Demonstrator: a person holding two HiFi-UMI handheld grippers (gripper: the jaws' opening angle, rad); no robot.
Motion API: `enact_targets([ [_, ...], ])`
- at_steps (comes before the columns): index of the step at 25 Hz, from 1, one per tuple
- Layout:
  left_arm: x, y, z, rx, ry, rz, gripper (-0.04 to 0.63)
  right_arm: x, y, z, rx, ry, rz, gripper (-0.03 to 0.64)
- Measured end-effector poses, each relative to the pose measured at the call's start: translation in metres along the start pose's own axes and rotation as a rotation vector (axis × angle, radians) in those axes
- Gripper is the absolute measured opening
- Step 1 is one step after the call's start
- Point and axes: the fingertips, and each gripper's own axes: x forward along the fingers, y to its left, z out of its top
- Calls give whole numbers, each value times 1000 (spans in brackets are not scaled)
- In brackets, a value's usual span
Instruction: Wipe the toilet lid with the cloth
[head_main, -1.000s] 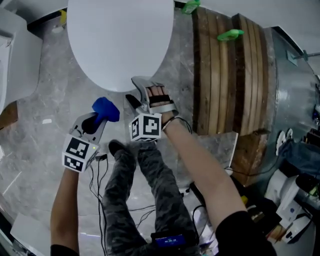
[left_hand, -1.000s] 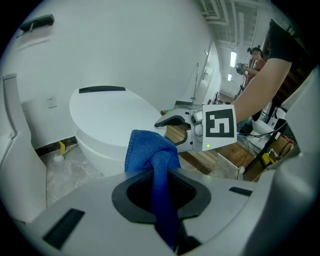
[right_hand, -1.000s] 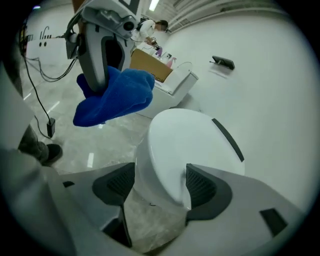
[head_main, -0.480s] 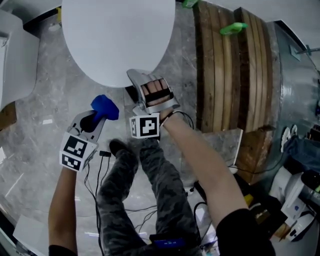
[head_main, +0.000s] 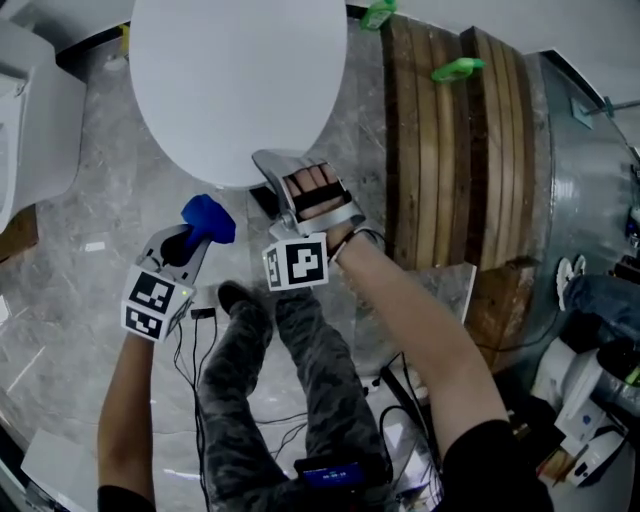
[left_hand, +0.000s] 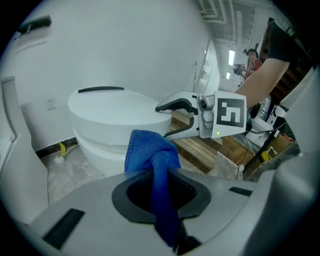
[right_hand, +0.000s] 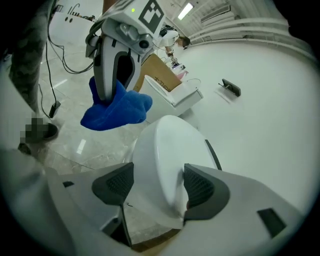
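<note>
**Left gripper.** The left gripper (head_main: 196, 233) is closed on the blue cloth (head_main: 211, 216). In the left gripper view, the jaws of the left gripper (left_hand: 159, 196) are drawn in narrow, with a strip of the cloth (left_hand: 150, 150) clamped between the pads. The rest of the cloth bunches in a knot above the jaw tips. In the right gripper view, the cloth (right_hand: 118, 113) hangs as a wad from the tip of the left gripper (right_hand: 107, 98), clear of the floor (right_hand: 75, 145). The cloth is off the toilet lid (head_main: 240, 80), held near its front edge and to the person's left of it.

**Right gripper.** The right gripper (head_main: 267, 184) is at the front edge of the toilet lid. In the right gripper view, the jaws of the right gripper (right_hand: 154, 186) stand wide apart and hold nothing. The front rim of the closed toilet lid (right_hand: 165, 145) shows in the gap between the two dark pads. Whether a pad touches the rim cannot be told. In the left gripper view, the right gripper (left_hand: 171, 120) shows both fingers spread, one above and one below the level of the edge of the toilet lid (left_hand: 115, 107).

**Item count.**
- Grippers: two, each with one marker cube (head_main: 296, 262).
- Cloth: one.
- Toilet lid: one, white, closed.
- Wooden slat platform (head_main: 450, 160): one, to the right of the toilet.
- Green items (head_main: 459, 69): two on the platform, type not discernible.
- Cables (head_main: 195, 340): several on the grey stone floor (head_main: 80, 240), beside the person's legs (head_main: 300, 380).
</note>
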Motion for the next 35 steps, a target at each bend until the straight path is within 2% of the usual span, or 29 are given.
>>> enact_targets([
  [10, -58, 8, 63, 15, -27, 46, 54, -58, -74, 40, 24, -68, 133, 310],
  [18, -112, 23, 132, 57, -65, 117, 54, -104, -149, 74, -14, -143, 146, 291],
  [27, -162, 36, 213, 73, -141, 205, 54, -140, -252, 104, -32, -184, 52, 279],
  [35, -211, 54, 298, 117, -174, 271, 54, -146, -364, 124, -22, -192, -92, 259],
])
